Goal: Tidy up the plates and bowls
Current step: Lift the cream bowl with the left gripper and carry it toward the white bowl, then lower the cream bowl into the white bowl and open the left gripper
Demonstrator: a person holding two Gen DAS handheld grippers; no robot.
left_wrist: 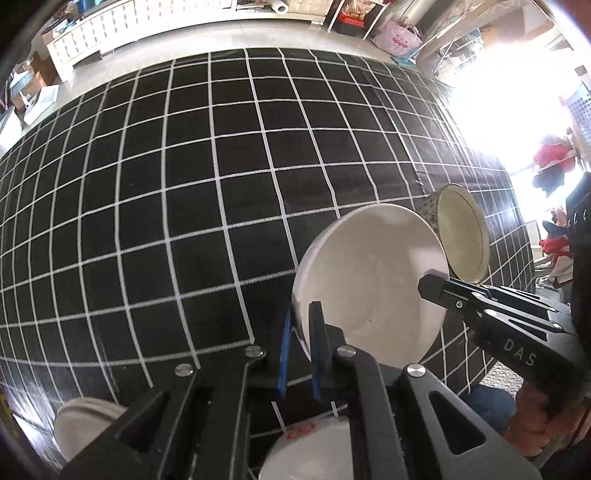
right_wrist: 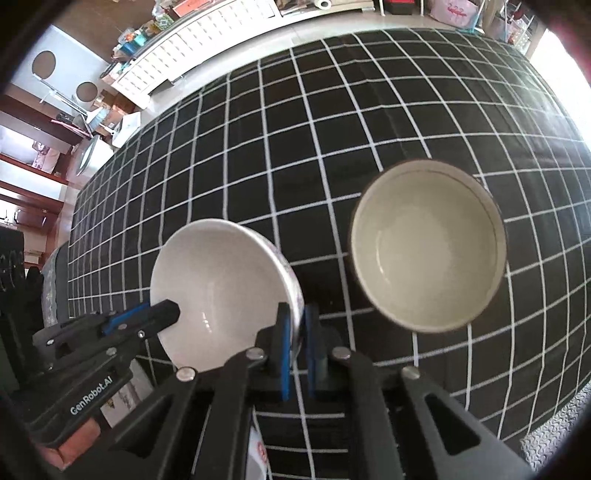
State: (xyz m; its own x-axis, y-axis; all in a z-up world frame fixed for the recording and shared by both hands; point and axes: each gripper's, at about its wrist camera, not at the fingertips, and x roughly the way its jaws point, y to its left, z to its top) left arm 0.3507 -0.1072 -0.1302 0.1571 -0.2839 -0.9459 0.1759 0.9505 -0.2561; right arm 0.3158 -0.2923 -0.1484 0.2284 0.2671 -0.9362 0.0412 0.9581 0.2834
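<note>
Down at six o'clock in the left wrist view, the left gripper pinches the near-left rim of a plain white glazed bowl, blue pads on either side of the wall. At the very bottom edge sits the pale upturned base of a white dish with a red stamp, and at about seven o'clock a second pale rounded dish, partly hidden behind the gripper body.

Over at three o'clock the right gripper comes in from the side and bites the opposite rim of the same bowl, a hand behind it. So both grippers are clamped on one bowl, which looks tilted and held over the black cloth with a white grid that covers the worktop.

The right wrist view confirms it: the right gripper has its blue pads pressed on the bowl's right edge, with the left gripper gripping at nine o'clock.

Just beyond, at about two o'clock, stands a cream-lined ceramic bowl with a speckled outer wall and dark rim, upright on the cloth, close to the held bowl but apart from it.

Farther off, at twelve o'clock, a long white cabinet runs along the floor, with cluttered shelves beside it.
</note>
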